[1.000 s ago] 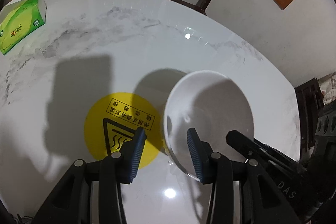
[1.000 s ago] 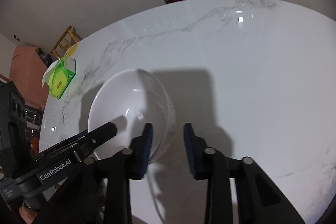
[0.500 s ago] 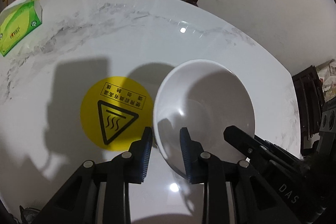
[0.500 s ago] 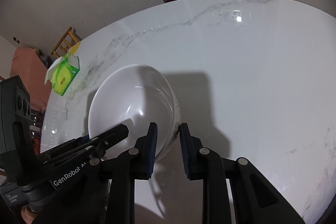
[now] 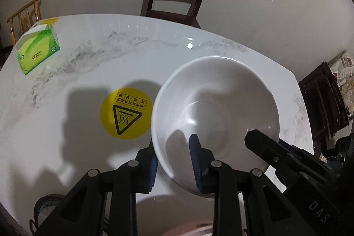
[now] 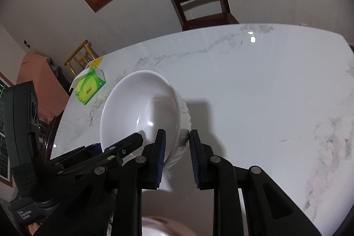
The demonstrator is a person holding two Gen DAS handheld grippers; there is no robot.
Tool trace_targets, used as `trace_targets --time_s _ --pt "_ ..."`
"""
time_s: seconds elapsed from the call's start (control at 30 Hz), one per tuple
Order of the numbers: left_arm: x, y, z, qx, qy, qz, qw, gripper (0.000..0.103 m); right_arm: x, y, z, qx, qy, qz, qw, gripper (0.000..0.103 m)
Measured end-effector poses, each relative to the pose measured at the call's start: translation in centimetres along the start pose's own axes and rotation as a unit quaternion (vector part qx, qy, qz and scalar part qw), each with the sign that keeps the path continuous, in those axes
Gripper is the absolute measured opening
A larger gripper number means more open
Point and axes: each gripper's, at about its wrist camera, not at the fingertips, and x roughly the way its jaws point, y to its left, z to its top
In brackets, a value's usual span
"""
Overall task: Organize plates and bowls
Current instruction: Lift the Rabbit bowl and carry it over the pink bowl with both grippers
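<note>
Two grippers: left gripper (image 5: 174, 160) and right gripper (image 6: 176, 159) both pinching one white bowl (image 5: 214, 116)
fingers: clamped on opposite rim walls
bowl: lifted off the marble counter (image 5: 88, 72), between both hands

**Two hand-held grippers: build and markings**

Left gripper (image 5: 174, 160): black angular arms, silver round rivets, blue ribbed pads. Right gripper (image 6: 177, 160): same build; seen from the left camera, its body carries white "DAS" lettering.
</note>
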Motion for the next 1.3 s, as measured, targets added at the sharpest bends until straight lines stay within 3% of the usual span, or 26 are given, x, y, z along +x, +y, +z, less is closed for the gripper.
trace_targets --time_s 0.37,0.77,1.3 --pt "-5.4 -0.9 -3.0 0.021 -0.019 0.005 0.9996 0.027 -3.9 1.1 -3.3 0.008 -0.007 0.010 1.000 0.021" --pt "-9.5 -0.7 -9.6 0.014 -0.015 0.007 0.9998 0.027 -7.8 2.9 -8.3 0.001 -0.013 0.014 1.000 0.021" --pt "-10.5 -0.6 -16.0 0.009 0.000 0.012 0.9999 0.027 -9.4 2.9 -14.7 -0.001 0.008 0.001 1.000 0.021"
